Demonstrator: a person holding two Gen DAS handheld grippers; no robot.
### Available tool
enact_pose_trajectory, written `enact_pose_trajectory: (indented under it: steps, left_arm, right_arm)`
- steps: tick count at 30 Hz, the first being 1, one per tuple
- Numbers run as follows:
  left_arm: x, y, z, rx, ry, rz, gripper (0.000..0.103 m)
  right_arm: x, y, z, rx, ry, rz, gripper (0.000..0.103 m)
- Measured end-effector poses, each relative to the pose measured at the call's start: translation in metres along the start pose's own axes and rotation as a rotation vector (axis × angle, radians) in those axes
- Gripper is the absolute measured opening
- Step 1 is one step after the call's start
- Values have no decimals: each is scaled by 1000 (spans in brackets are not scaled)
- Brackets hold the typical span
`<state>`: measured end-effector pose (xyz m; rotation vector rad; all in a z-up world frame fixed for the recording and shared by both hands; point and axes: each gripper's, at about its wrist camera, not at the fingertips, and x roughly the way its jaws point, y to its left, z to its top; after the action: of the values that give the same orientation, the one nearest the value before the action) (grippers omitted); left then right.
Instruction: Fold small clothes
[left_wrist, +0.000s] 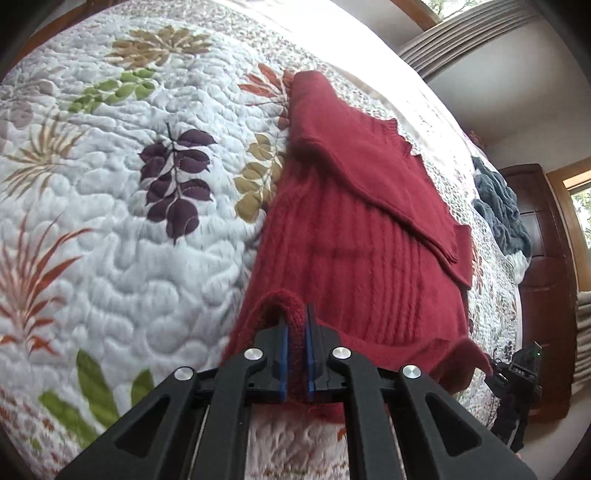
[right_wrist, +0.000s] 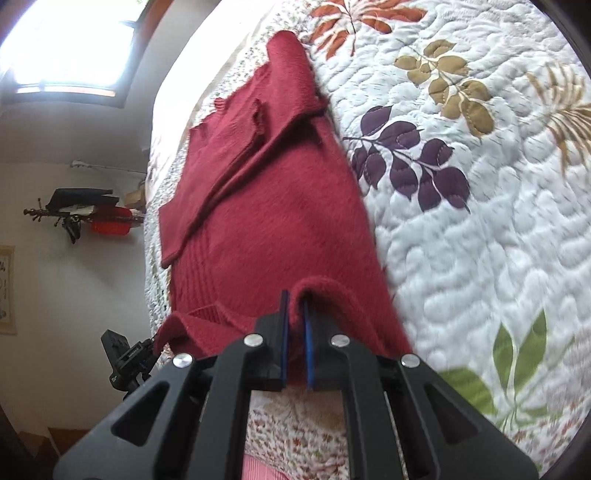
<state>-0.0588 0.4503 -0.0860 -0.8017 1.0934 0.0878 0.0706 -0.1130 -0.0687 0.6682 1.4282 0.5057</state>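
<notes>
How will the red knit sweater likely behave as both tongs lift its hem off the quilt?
Probably floppy: the red sweater bunches into a soft fold between the left tongs, and the hem sags between them and the right tongs. Its fuzzy knit likely grips rather than slips. The sleeve folded across may slide off.

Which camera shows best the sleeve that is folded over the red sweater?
The left wrist view: the folded sleeve lies sharp and whole, from shoulder to cuff, across the red sweater. The right wrist view shows the same sleeve smaller and blurred.
</notes>
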Motion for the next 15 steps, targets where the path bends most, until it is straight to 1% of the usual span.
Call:
enact_pose_trajectory:
  steps: [5,7,11,12,14,15]
  left_arm:
    - [14,8,12,-31,26,-20,8]
    - [17,12,14,-44,41,-33,11]
    - [14,24,17,-82,67,-130,13]
    - [12,27,17,-92,72,-150,15]
    - [4,33,15,-106,70,-177,20]
    - [-3,35,14,-108,55,-177,26]
  right_arm:
    - [14,-8,16,26,27,-15,5]
    - [16,-10,19,32,35,-18,6]
    - [14,-14,23,32,27,-35,15]
    - [12,-15,23,34,21,-35,18]
    - [4,-17,22,32,3,-33,19]
    - [0,-18,21,29,-3,-33,19]
